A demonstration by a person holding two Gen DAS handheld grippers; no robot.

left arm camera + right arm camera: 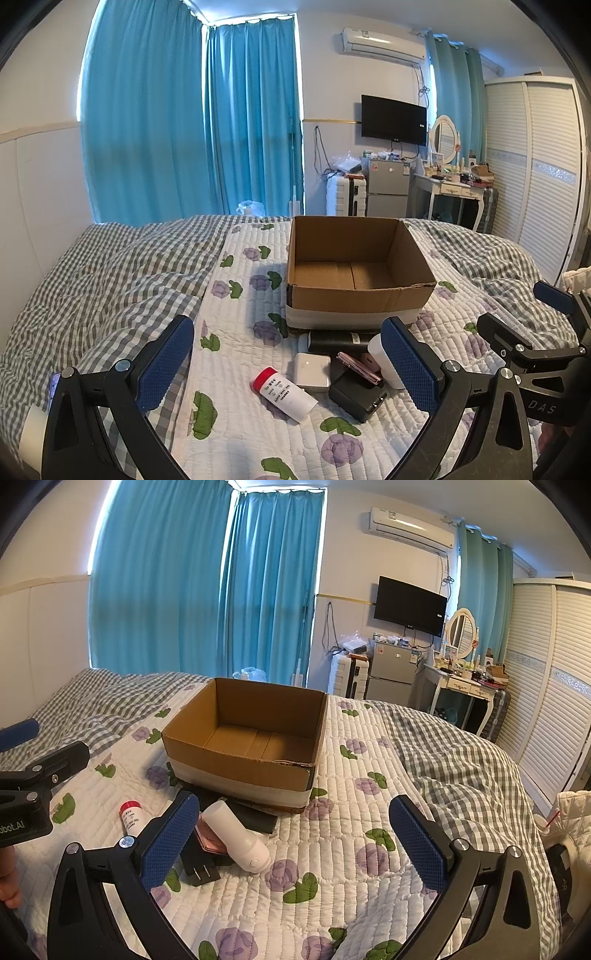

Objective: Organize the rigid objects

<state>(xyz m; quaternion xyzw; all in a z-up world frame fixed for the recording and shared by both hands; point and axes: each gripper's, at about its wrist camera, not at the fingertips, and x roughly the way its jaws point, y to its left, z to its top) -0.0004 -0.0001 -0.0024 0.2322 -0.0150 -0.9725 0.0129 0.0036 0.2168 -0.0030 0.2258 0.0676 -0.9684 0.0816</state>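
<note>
Clutter for sorting lay in a small heap on the quilted bed, just in front of an empty cardboard box that sat open further back on the same quilt. Nearest the left gripper was a white bottle with a red cap, lying on its side; it looked light, rigid and smooth, likely to roll, so a hold across the middle of its body seemed safest. Touching it were a flat white charger block and a black plug adapter, both hard and squarish, best pinched across their flat faces. A pink folded item rested on the adapter. A white cylindrical device lay tilted over the pile, and a long black case sat against the box wall. Both the left gripper and the right gripper hovered above the quilt with jaws wide apart, holding nothing. The soft bedding would probably give under pressure, so a low pinch risked snagging fabric.
</note>
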